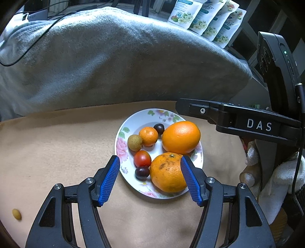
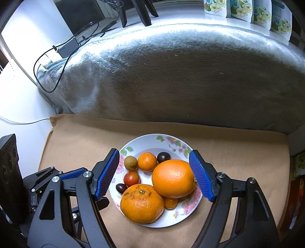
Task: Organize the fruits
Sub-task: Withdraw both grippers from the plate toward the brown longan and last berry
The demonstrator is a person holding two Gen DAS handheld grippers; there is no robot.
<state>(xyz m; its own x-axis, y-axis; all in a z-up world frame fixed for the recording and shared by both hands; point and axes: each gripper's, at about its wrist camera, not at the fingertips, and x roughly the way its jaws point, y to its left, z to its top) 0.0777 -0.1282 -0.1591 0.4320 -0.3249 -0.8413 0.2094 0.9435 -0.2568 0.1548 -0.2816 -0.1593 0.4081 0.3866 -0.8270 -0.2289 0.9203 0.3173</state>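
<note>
- The plate (image 2: 152, 142) carries nearly all the fruit: a big orange (image 2: 173, 178), a speckled orange (image 2: 142, 203), a mandarin (image 2: 147, 161), a longan (image 2: 130, 162), a tomato (image 2: 131, 178), two dark plums (image 2: 163, 156) and a small kumquat (image 2: 171, 203) tucked under the big orange.
- One yellow fruit (image 1: 16, 214) lies alone on the cloth, well apart from the plate on its left; by my reading that is the only piece left to gather.
- The left gripper (image 1: 150, 178) is spread wide and holds nothing, with the plate's near edge between its fingers.
- The right gripper (image 2: 154, 175) is likewise wide apart and empty, above the plate.
- The plate rests on a tan cloth (image 2: 76, 141), soft and a little creased.
- Behind it lies a grey blanket (image 2: 181, 76), with cables (image 2: 57, 57) on the left and flowered packets (image 2: 247, 9) at the back.
</note>
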